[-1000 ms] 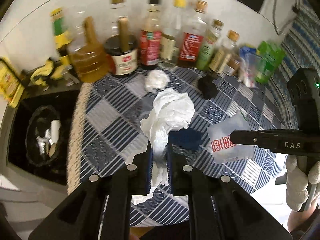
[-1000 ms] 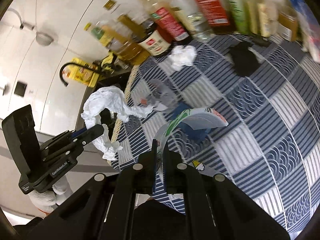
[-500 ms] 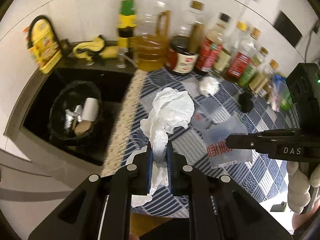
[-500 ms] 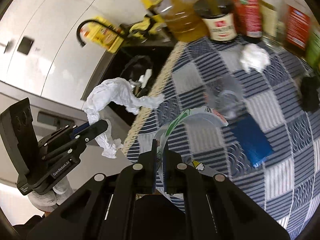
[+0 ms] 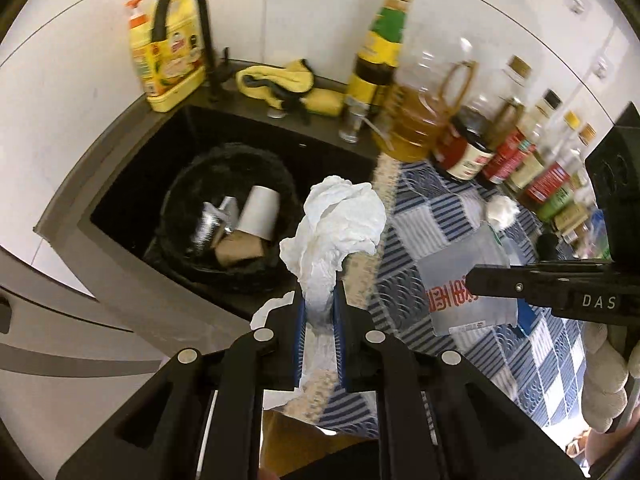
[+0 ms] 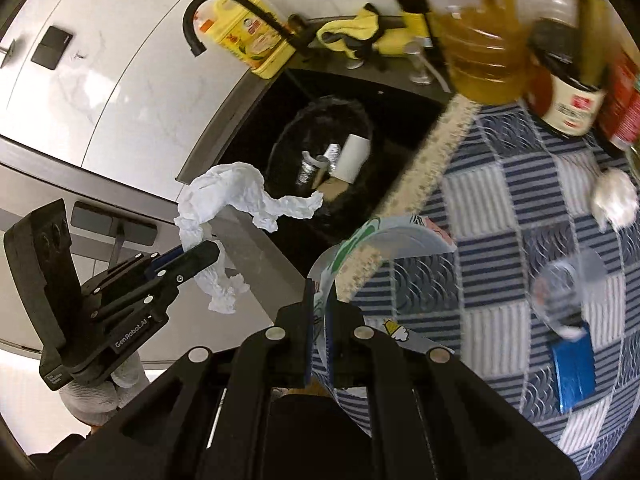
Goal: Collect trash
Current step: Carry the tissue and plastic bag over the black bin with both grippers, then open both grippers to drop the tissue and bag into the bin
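Observation:
My left gripper is shut on a crumpled white paper towel, held up at the counter's edge beside the sink. In the right wrist view the same towel hangs from the left gripper. My right gripper is shut on a clear plastic wrapper with green and red print; the left wrist view shows that wrapper pinched in the right gripper. A black-lined bin sits in the dark sink and holds a paper cup and other scraps. A small white paper ball lies on the checked cloth.
Bottles and jars line the back wall. A black tap, a yellow soap box and yellow cloths sit behind the sink. A blue packet and a clear plastic lid lie on the blue checked cloth.
Both grippers have swept left from over the checked cloth toward the sink, each keeping its load. The bin has come from the left edge toward the middle of both views.

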Action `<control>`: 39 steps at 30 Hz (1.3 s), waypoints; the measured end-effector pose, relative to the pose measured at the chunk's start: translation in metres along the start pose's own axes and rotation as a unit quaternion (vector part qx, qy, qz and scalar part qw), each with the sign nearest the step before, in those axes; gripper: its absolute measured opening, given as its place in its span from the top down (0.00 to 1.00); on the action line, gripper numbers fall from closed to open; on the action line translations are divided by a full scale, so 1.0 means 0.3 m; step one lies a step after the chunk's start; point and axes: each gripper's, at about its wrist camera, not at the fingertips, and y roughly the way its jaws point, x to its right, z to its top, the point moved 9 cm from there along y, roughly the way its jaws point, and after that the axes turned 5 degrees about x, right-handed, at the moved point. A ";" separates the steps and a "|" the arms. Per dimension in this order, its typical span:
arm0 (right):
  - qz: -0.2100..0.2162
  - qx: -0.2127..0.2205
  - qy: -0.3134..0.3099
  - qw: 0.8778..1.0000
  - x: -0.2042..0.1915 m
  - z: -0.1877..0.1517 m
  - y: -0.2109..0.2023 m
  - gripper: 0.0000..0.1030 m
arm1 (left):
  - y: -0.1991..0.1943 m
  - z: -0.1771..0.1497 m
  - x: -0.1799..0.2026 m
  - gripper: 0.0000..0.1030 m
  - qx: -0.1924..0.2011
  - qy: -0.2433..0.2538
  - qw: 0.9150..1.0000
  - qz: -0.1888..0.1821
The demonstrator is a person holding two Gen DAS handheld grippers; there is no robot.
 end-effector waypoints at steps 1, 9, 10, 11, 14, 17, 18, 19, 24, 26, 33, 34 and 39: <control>0.001 -0.003 -0.001 1.000 -0.012 0.011 0.015 0.95 | 0.005 0.009 -0.025 0.89 -0.001 -0.003 1.000 0.001; -0.001 -0.001 -0.005 1.000 -0.091 0.179 0.144 0.95 | 0.064 0.090 -0.205 0.89 -0.011 -0.009 1.000 0.006; -0.002 0.002 -0.005 1.000 -0.100 0.205 0.159 0.95 | 0.073 0.104 -0.227 0.89 -0.013 -0.007 1.000 0.005; -0.002 0.003 -0.002 1.000 -0.108 0.229 0.174 0.95 | 0.085 0.119 -0.249 0.89 -0.014 -0.005 1.000 0.004; -0.004 0.008 0.006 1.000 -0.120 0.288 0.210 0.95 | 0.119 0.167 -0.304 0.89 -0.018 0.003 1.000 -0.001; -0.010 0.014 0.017 1.000 -0.126 0.348 0.246 0.95 | 0.152 0.221 -0.346 0.89 -0.022 0.014 1.000 -0.010; -0.012 0.016 0.022 1.000 -0.129 0.367 0.258 0.95 | 0.160 0.234 -0.355 0.89 -0.024 0.016 1.000 -0.012; -0.014 0.017 0.025 0.999 -0.131 0.380 0.268 0.95 | 0.170 0.253 -0.367 0.89 -0.025 0.021 0.999 -0.016; -0.023 0.023 0.045 0.998 -0.143 0.455 0.329 0.95 | 0.218 0.335 -0.416 0.89 -0.028 0.039 0.998 -0.034; -0.027 0.023 0.053 0.998 -0.145 0.476 0.352 0.95 | 0.244 0.356 -0.427 0.89 -0.033 0.045 0.998 -0.043; -0.038 0.010 0.075 0.996 -0.136 0.540 0.448 0.94 | 0.333 0.402 -0.458 0.89 -0.050 0.061 0.995 -0.063; -0.039 0.009 0.076 0.996 -0.138 0.548 0.459 0.94 | 0.350 0.410 -0.469 0.89 -0.053 0.062 0.995 -0.062; -0.049 0.001 0.080 0.996 -0.127 0.593 0.517 0.94 | 0.419 0.421 -0.494 0.89 -0.070 0.064 0.993 -0.070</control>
